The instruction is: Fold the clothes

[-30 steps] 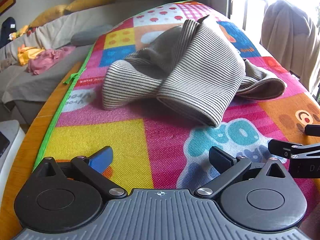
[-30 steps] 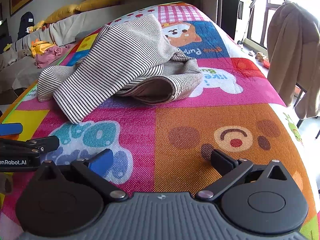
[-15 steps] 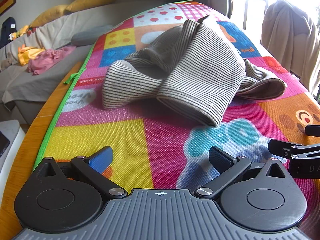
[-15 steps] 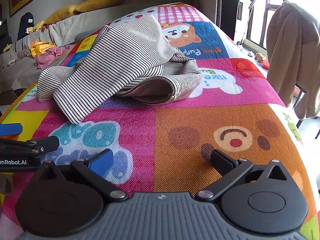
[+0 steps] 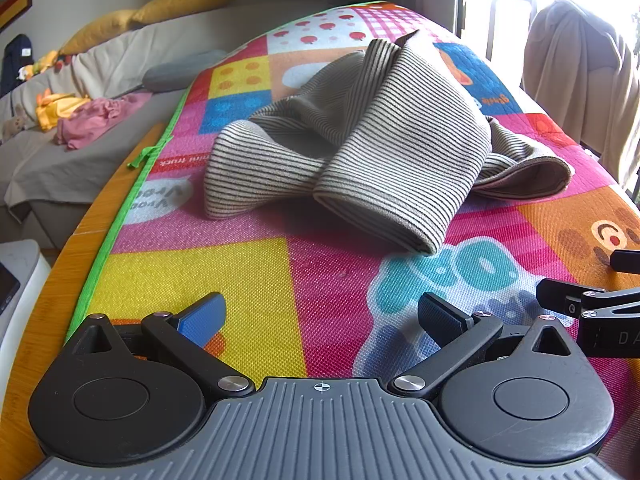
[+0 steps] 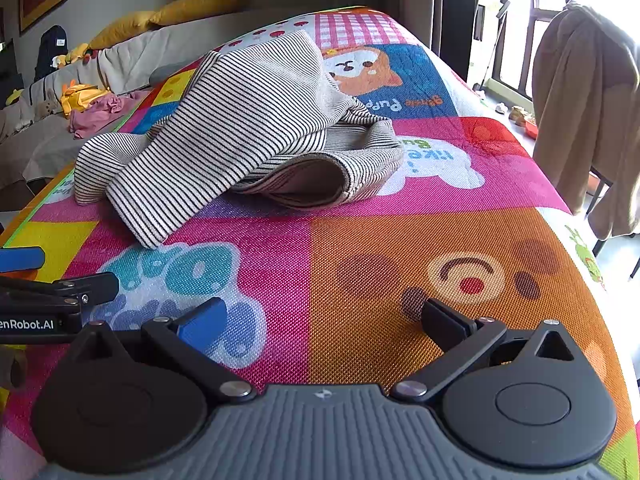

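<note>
The left gripper [image 5: 320, 316] sits low over the near end of the mat [image 5: 256, 280], its jaws spread wide with nothing between them; one finger carries a blue pad [image 5: 202, 318], the other a black one. Below it lie a yellow square and a pink one. The right gripper [image 6: 324, 318] is just beside it on the right, likewise wide open and empty, above the mat's pink and orange squares and a printed bear face [image 6: 468, 276]. Each gripper's tip shows at the edge of the other's view.

Farther off, near the middle of the mat, lies the striped top [image 5: 360, 140], crumpled in a heap, well apart from both grippers. One folded part points near and left; a hem opening gapes on its right side [image 6: 316, 180].

The mat's left edge has green trim over a wooden table [image 5: 36, 320]. Beyond on the left is a sofa [image 5: 100, 68] with yellow cushions and pink cloth [image 5: 96, 118]. On the far right a beige garment [image 6: 584, 100] hangs over a chair by the window.
</note>
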Motion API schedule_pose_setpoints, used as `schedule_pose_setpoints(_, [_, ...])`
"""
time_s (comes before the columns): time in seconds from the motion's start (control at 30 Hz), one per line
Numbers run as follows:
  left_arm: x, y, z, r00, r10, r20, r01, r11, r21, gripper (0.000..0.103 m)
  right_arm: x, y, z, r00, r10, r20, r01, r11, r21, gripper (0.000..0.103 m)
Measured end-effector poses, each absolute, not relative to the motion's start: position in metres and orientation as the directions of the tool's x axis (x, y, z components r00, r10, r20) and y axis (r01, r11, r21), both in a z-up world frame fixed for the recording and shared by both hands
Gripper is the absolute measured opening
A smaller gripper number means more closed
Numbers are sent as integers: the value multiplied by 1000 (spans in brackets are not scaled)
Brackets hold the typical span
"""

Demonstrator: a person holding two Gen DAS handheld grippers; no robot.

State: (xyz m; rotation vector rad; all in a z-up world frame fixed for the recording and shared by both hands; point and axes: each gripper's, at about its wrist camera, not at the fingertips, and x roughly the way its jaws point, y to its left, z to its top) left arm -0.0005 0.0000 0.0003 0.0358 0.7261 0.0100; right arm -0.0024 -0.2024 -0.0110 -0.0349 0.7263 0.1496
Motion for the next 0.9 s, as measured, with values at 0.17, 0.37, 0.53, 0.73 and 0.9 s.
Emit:
schedule_pose_setpoints(0.17, [0,0,0,748,22,-664,3,999,37,103,-2,-203,-12,738,124,-663,-147,989,21,103])
schedule_pose_setpoints(0.37, [0,0,0,748,22,-664,3,999,36,103,-4,-202,-13,740,122,-662,-146,989,20,103])
schedule_pose_setpoints(0.53, [0,0,0,748,22,-664,3,999,37,103,-4,-201,-12,741,122,-661,-145,989,20,103])
schedule_pose_setpoints(0.73, [0,0,0,748,22,-664,3,999,36,103,-4,-201,-12,740,121,-661,-144,989,20,103])
schedule_pose_setpoints(0.9, [0,0,0,748,23,-664,2,999,37,103,-4,-201,-13,739,119,-663,-144,989,17,103])
